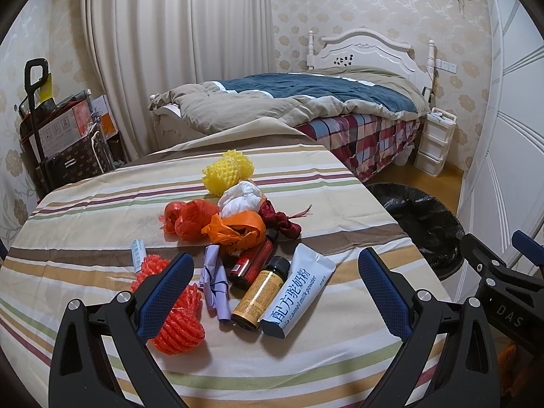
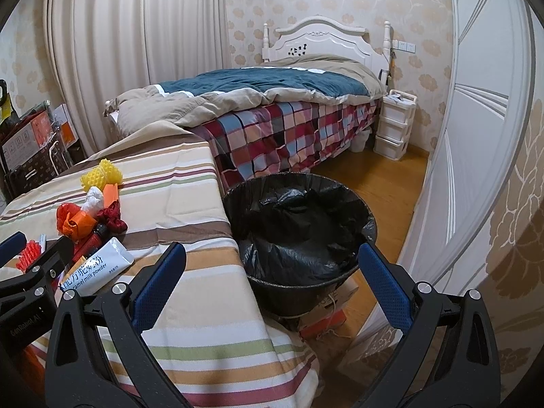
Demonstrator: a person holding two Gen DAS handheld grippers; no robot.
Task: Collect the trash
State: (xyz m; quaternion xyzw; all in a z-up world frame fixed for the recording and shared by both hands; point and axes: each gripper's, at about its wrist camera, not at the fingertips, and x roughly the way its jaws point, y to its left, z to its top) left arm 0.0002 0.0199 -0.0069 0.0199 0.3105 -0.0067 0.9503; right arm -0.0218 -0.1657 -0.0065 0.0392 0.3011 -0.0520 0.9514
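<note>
Both grippers stand wide apart at the jaws with nothing between them: the left gripper [image 1: 275, 265] hangs over the litter on the table, and the right gripper [image 2: 272, 260] hangs over the table's edge, facing the bin.

Largest is the striped tablecloth [image 1: 102, 204], which fills the left wrist view from 7 to 3 o'clock. The black-lined trash bin [image 2: 299, 224] stands on the floor just beside the table's right edge, at the centre of the right wrist view, and at 3 o'clock in the left wrist view.

On the cloth the litter lies in one loose pile. A red foam net [image 1: 176, 326] lies at 7 o'clock, partly under the left finger. A white camel milk powder tube [image 1: 297, 292] lies near 6 o'clock, touching an amber bottle [image 1: 258, 297] on its left. A red bottle [image 1: 251, 263] lies just beyond them. An orange plastic bag [image 1: 234, 229] sits at the centre, with a red plastic bag [image 1: 187, 219] at its 9 o'clock. A white crumpled wad [image 1: 239, 200] and a yellow foam net [image 1: 227, 171] lie toward 12 o'clock. A dark red cloth scrap [image 1: 282, 221] lies at 2 o'clock of the orange bag. A lilac paper roll [image 1: 214, 282] lies between the red net and the bottles.
</note>
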